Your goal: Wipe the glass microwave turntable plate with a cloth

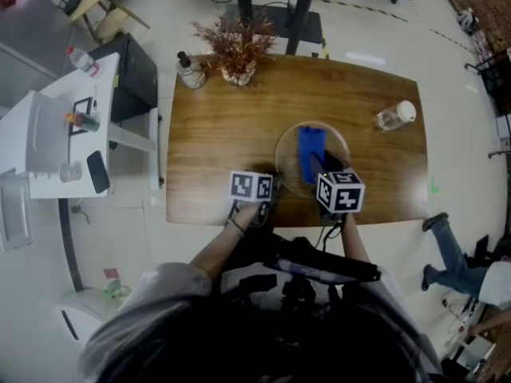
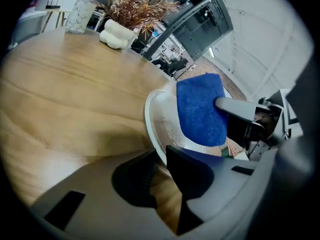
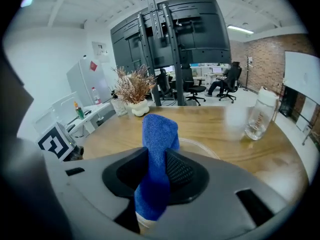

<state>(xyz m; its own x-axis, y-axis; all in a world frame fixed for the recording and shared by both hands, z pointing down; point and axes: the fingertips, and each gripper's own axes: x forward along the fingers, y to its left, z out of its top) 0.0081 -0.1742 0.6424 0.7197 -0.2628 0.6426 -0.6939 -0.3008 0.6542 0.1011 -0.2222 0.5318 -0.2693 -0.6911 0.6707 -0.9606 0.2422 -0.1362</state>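
The round glass turntable plate (image 1: pixel 286 146) lies on the wooden table (image 1: pixel 215 134), near its front edge. A blue cloth (image 1: pixel 310 152) rests across the plate, and my right gripper (image 1: pixel 325 168) is shut on its near end. In the right gripper view the cloth (image 3: pixel 156 149) stands up between the pads, with the plate's rim (image 3: pixel 202 147) just beyond. My left gripper (image 2: pixel 159 160) is open at the plate's near left rim (image 2: pixel 154 129), which runs into the mouth of the jaws. The pads do not press on the rim. The cloth (image 2: pixel 200 109) shows in that view too.
A dried plant in a white vase (image 1: pixel 237 50) and a glass jar (image 1: pixel 190 70) stand at the table's far edge. A clear plastic bottle (image 1: pixel 395 116) lies at the right. A white side table (image 1: pixel 64 126) stands left. A person's legs (image 1: pixel 447 254) show lower right.
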